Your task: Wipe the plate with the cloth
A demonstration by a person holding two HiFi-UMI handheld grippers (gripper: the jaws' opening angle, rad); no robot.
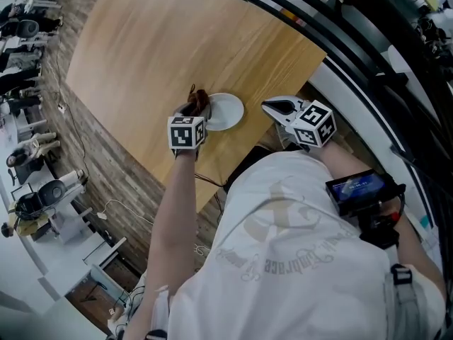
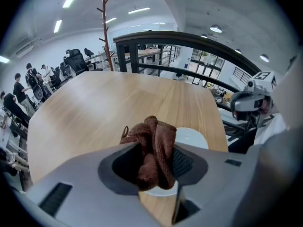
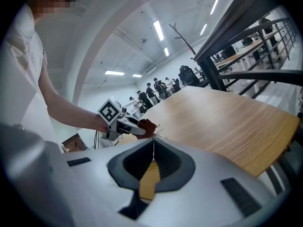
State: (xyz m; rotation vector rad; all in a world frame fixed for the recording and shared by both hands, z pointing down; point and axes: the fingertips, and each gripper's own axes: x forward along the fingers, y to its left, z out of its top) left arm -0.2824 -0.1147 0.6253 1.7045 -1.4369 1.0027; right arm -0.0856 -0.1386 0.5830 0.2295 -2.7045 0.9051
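Your left gripper (image 2: 156, 167) is pinching a bunched brown cloth (image 2: 154, 143), which fills the gap between the jaws and sticks out past the tips. In the head view that cloth (image 1: 199, 102) sits over the left rim of the white plate (image 1: 228, 110), though I can't tell if it's actually pressing down. Your right gripper (image 3: 152, 150) is off to the plate's right, jaws pressed together at the tips with nothing in them, just wood showing through the gap lower down.

From the left gripper view most of the plate (image 2: 193, 137) is hidden behind the cloth and the jaw. The right gripper view doesn't show it at all, only your other gripper and the cloth (image 3: 146, 126).

The print on your shirt (image 1: 283, 261) is too warped to read, and so is the little screen (image 1: 359, 186) by your right arm.

It's all on a light wooden table (image 1: 163, 48) near its edge, with a dark railing (image 2: 189, 39) behind it, a coat stand (image 2: 105, 27), strip lights and people at desks further back
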